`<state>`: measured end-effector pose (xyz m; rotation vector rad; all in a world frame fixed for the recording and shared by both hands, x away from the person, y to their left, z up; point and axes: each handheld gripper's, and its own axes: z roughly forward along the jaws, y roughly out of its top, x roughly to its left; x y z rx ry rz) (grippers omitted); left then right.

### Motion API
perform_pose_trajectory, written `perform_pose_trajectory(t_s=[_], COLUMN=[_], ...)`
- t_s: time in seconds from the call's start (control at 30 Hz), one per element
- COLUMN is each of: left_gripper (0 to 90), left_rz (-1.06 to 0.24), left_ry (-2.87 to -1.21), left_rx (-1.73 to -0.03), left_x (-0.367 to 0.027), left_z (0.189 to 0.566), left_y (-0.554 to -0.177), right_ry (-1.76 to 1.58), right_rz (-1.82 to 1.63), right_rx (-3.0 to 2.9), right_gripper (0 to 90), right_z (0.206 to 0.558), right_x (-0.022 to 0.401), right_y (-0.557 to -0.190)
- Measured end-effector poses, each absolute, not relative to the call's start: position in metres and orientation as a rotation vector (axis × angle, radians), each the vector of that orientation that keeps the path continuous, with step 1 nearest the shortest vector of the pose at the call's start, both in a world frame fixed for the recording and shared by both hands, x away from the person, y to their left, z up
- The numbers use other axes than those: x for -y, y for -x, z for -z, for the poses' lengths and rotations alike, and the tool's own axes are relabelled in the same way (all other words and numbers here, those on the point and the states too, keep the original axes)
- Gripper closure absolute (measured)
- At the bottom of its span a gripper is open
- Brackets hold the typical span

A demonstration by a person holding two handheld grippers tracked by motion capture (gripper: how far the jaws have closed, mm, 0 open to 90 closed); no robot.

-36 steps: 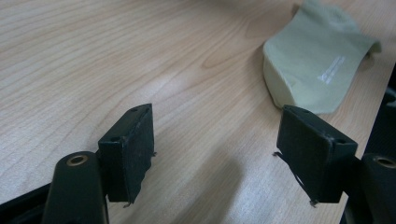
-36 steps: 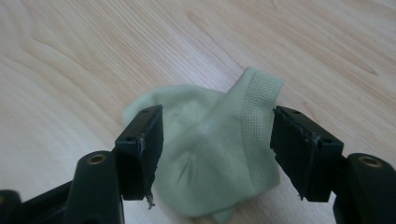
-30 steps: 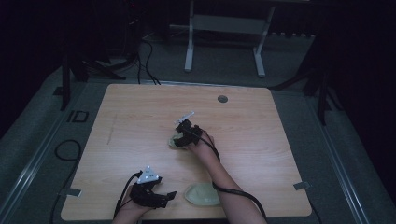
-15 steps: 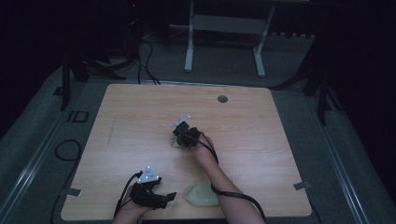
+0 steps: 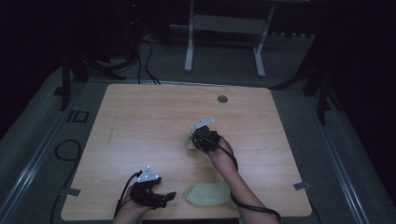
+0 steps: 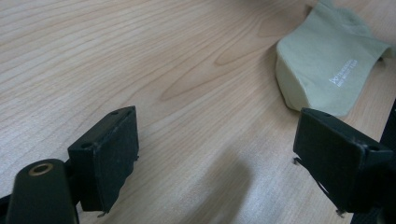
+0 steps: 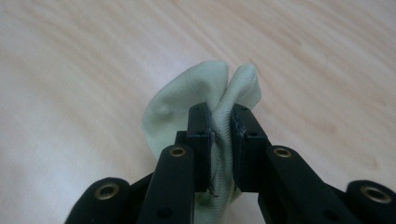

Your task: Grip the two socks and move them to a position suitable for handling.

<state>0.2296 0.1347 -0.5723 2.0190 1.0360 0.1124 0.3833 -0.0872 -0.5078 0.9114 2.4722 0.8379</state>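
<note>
A pale green sock [image 7: 196, 93] is pinched between the pads of my right gripper [image 7: 222, 135], its cloth bunched into folds above the wood. The jaws have just been closing on it. In the high view this gripper [image 5: 194, 140] holds the sock [image 5: 188, 143] near the middle of the table [image 5: 140, 121]. A second pale green sock [image 5: 208, 195] lies flat near the front edge. My left gripper [image 5: 169, 197] rests just left of it, its jaws wide apart. In the left gripper view the jaws [image 6: 219, 154] frame bare wood, with the flat sock [image 6: 327, 70] beyond at the upper right.
A round cable hole [image 5: 222, 99] sits near the table's far edge. Beyond the table stands a white metal frame [image 5: 224, 28], and cables [image 5: 144, 56] lie on the dark floor. The person's right forearm [image 5: 233, 182] crosses the front right of the table.
My right gripper has shut on the middle sock and carried it to the right and a little up. The left gripper and the flat sock have stayed in place.
</note>
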Motion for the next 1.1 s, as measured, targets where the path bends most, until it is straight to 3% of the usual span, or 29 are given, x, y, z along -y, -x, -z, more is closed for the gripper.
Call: perform_pose_trajectory(t_s=[0.43, 0.7, 0.77, 0.87, 0.97, 1.1], left_gripper=[14.4, 14.5, 14.5, 14.6, 14.6, 14.6], left_rz=[-0.121, -0.121, -0.129, -0.138, -0.122, -0.136], left_ry=[-2.02, -2.019, -2.021, -2.026, -2.024, -2.044], left_rx=[-1.044, -1.027, -1.023, -1.028, -1.037, -1.017], left_x=[-0.133, -0.129, -0.129, -0.129, -0.128, -0.122], left_z=[0.573, 0.57, 0.569, 0.57, 0.569, 0.561], left_y=[-0.23, -0.237, -0.239, -0.243, -0.25, -0.262], right_ry=[-0.922, -0.955, -0.964, -0.964, -0.961, -0.939], right_rz=[-0.88, -0.846, -0.828, -0.824, -0.827, -0.882], right_rx=[-2.415, -2.437, -2.451, -2.459, -2.485, -2.475], right_gripper=[79.4, 77.8, 73.9, 59.6, 51.4, 47.7], right_z=[0.514, 0.541, 0.547, 0.553, 0.549, 0.526], right_x=[0.136, 0.133, 0.131, 0.128, 0.128, 0.137], right_y=[-0.324, -0.321, -0.323, -0.321, -0.318, -0.316])
